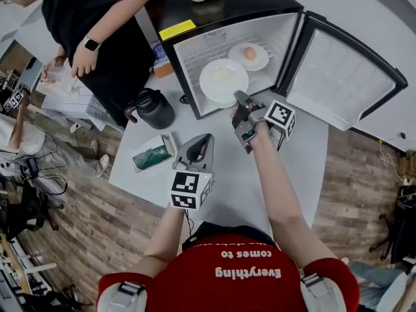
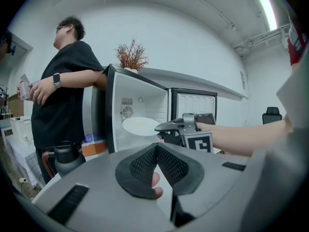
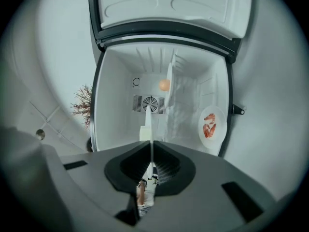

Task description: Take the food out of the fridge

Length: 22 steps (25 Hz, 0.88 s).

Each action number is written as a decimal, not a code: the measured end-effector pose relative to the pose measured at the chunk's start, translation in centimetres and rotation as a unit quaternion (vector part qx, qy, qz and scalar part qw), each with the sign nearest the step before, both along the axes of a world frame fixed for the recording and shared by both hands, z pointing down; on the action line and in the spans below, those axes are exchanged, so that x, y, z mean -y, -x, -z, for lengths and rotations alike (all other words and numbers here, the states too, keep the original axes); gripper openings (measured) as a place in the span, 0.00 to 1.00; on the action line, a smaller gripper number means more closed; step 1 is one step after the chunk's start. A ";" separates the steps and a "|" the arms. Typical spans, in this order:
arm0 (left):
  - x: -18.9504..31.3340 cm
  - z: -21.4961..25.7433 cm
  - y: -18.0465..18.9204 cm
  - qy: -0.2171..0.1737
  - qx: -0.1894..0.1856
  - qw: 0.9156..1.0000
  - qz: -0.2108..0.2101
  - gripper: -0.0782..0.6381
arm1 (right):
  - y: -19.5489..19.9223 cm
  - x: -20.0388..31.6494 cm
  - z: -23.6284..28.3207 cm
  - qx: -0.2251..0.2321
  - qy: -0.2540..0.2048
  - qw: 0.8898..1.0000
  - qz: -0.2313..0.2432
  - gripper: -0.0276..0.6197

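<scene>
A small black fridge (image 1: 234, 5) stands open on the grey table, its door (image 1: 344, 77) swung out to the right. On its wire shelf lie a large white plate (image 1: 223, 80) and, behind it, a smaller plate with an egg-like food (image 1: 250, 53). My right gripper (image 1: 239, 99) is shut on the near rim of the large plate. In the right gripper view that plate (image 3: 150, 122) shows edge-on between the pads. That view also shows a plate of shrimp (image 3: 212, 125) on another level. My left gripper (image 1: 207, 138) hovers over the table, shut and empty (image 2: 157, 149).
A black jug (image 1: 155, 108) and a small tray with something green (image 1: 153, 153) stand on the table's left part. A person in black (image 1: 97, 18) stands beside the fridge at the upper left. A dried plant (image 2: 131, 56) sits on the fridge top.
</scene>
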<state>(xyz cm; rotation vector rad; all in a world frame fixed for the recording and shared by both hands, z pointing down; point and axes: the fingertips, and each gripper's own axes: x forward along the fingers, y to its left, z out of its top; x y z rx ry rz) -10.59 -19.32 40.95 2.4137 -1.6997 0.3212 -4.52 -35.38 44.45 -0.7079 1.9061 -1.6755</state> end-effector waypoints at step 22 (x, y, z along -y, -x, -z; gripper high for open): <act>-6.2 -1.7 -1.3 0.009 0.034 0.999 -0.033 0.12 | -4.5 -17.0 -6.3 0.011 0.043 0.999 0.031 0.08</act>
